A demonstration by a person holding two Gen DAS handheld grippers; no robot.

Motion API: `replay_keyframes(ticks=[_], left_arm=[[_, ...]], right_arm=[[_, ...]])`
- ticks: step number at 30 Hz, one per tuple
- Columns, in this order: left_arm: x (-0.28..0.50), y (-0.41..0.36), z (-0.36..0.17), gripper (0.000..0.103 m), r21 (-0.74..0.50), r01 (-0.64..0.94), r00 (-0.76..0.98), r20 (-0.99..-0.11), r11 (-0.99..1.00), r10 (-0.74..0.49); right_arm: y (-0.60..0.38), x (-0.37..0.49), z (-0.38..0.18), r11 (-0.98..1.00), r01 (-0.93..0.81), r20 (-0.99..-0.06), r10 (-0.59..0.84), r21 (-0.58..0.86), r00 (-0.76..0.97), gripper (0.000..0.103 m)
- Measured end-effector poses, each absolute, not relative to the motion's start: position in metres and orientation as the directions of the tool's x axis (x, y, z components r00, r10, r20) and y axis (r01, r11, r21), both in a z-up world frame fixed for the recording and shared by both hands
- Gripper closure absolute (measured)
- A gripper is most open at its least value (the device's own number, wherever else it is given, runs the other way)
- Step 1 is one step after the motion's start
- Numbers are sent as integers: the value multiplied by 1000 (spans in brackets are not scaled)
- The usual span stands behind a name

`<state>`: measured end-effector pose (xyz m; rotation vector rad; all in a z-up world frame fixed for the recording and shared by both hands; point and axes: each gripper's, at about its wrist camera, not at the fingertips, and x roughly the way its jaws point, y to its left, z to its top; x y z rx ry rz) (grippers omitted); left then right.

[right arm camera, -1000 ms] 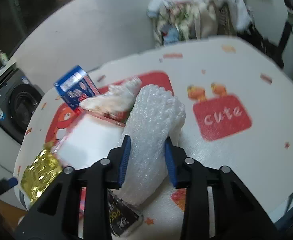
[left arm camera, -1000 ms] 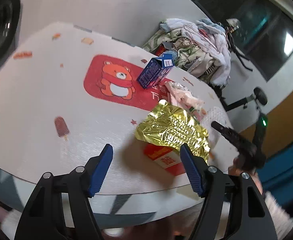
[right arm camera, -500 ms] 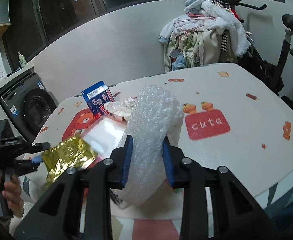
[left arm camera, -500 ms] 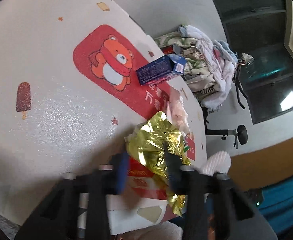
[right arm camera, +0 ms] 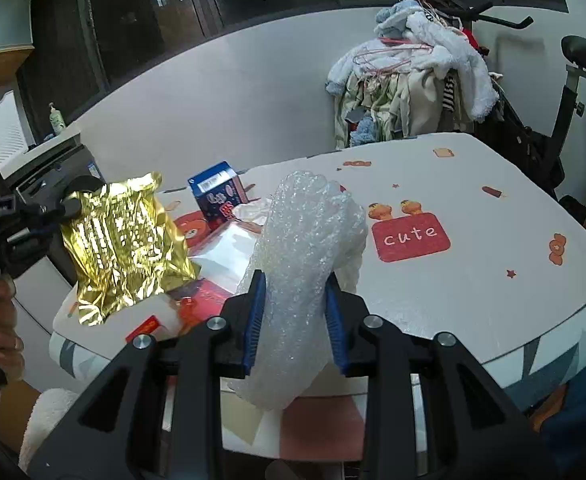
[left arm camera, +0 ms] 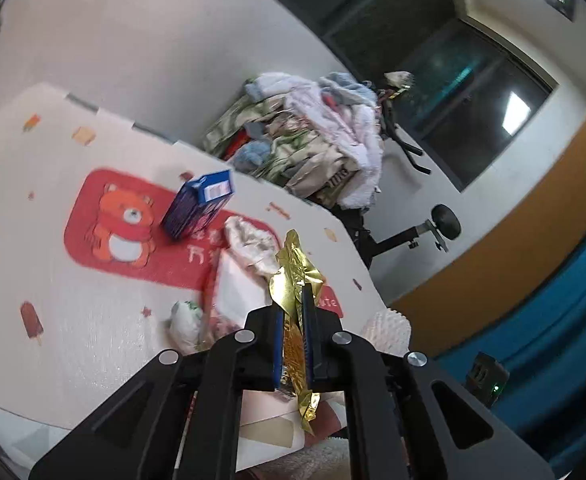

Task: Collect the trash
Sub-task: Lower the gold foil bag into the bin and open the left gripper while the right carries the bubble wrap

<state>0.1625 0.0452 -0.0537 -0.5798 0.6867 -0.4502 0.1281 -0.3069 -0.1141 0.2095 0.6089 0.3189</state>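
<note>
My left gripper (left arm camera: 293, 300) is shut on a crumpled gold foil wrapper (left arm camera: 295, 276), held above the near edge of the white table (left arm camera: 93, 320). From the right wrist view the same gold foil wrapper (right arm camera: 125, 240) hangs at the left, with a hand on the gripper handle. My right gripper (right arm camera: 295, 284) is shut on a roll of clear bubble wrap (right arm camera: 305, 240), lifted over the table. On the table lie a blue carton (left arm camera: 197, 204), a crumpled white wrapper (left arm camera: 253, 248), a red-and-white flat packet (left arm camera: 233, 292) and a small white wad (left arm camera: 185, 320).
A pile of clothes (right arm camera: 413, 80) on a rack stands behind the table, with an exercise bike (right arm camera: 573, 92) at the right. A washing machine (right arm camera: 53, 184) is at the left. The printed table (right arm camera: 473, 280) stretches to the right with "cute" and bear pictures.
The left gripper closed on the gold foil and lifted it off the red packet. The right gripper rose and drew back with the bubble wrap still in it.
</note>
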Motion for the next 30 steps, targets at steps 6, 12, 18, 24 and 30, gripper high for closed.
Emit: replay_keyframes(ticks=[6, 12, 18, 24, 30], left_arm=[[122, 27, -50, 95, -516, 294, 669, -489, 804, -559], [65, 11, -77, 95, -403, 396, 616, -550, 825, -564], [16, -3, -111, 95, -229, 531, 553, -636, 816, -538], [3, -13, -143, 95, -146, 587, 502, -705, 796, -500], [9, -26, -168, 94, -131, 596, 476, -738, 792, -479]], right_arm=[[-302, 103, -113, 933, -248, -538, 355, 262, 764, 71], [-292, 72, -119, 926, -285, -561, 377, 247, 737, 71], [-286, 47, -129, 924, -296, -576, 384, 244, 722, 71], [-282, 36, -140, 925, -295, -599, 379, 238, 705, 71], [-276, 33, -148, 925, -306, -621, 377, 224, 687, 71]])
